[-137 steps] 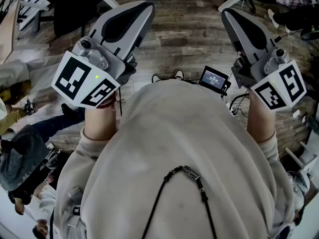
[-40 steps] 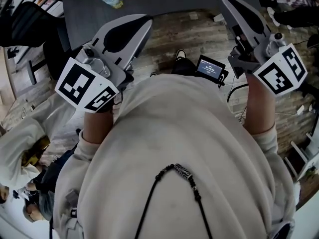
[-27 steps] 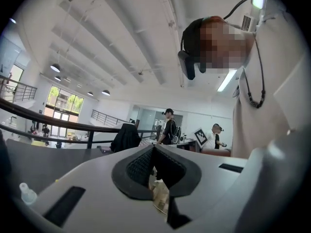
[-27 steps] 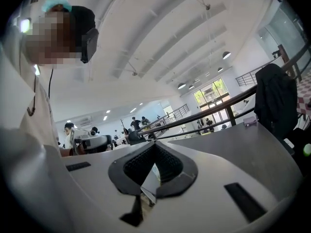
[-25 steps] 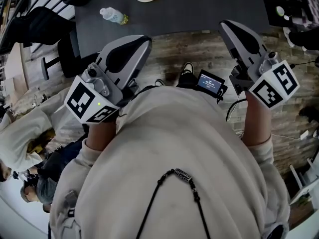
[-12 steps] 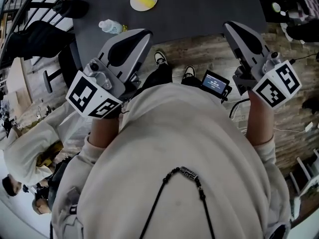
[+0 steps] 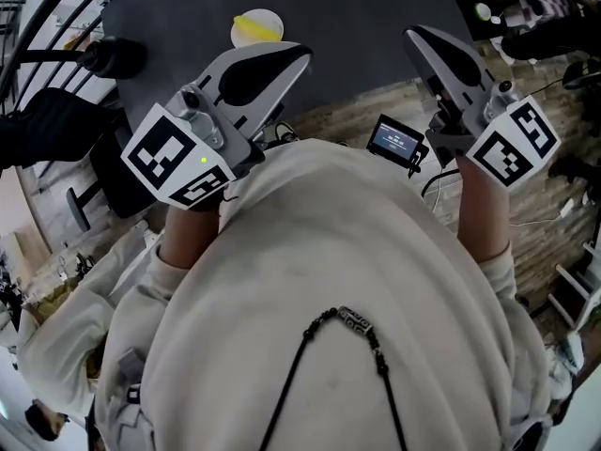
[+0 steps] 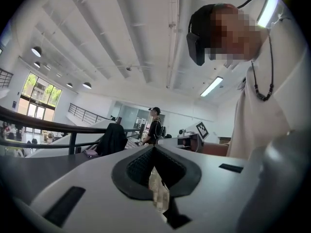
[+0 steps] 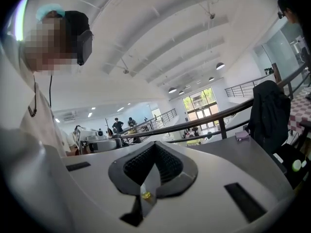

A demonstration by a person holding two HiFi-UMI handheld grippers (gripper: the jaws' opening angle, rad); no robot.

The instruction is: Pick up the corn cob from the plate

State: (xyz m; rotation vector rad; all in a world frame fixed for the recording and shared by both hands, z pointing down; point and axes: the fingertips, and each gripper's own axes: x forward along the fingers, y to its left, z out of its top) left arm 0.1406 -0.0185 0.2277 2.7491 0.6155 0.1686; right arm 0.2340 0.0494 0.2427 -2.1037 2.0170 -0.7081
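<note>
head view: dark table fills more of the top than half a second ago, and the bottle has left the frame. the plate holding the corn cob sits just past the left gripper tip. bare tabletop lies ahead of the right gripper.
left gripper view: jaws together, nothing held.
right gripper view: jaws together, nothing held.

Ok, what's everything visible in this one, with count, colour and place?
table: one, dark grey, top of head view
plate: one, white, on the table
corn cob: one, yellow, on the plate
floor: wood planks, under the table
jacket: one, black, over a chair beside the table
bystander: one, dark clothes, far background
screen: one, black, at the person's waist
sweater: one, beige, on the person
left gripper: grey, shut, empty
right gripper: grey, shut, empty
</note>
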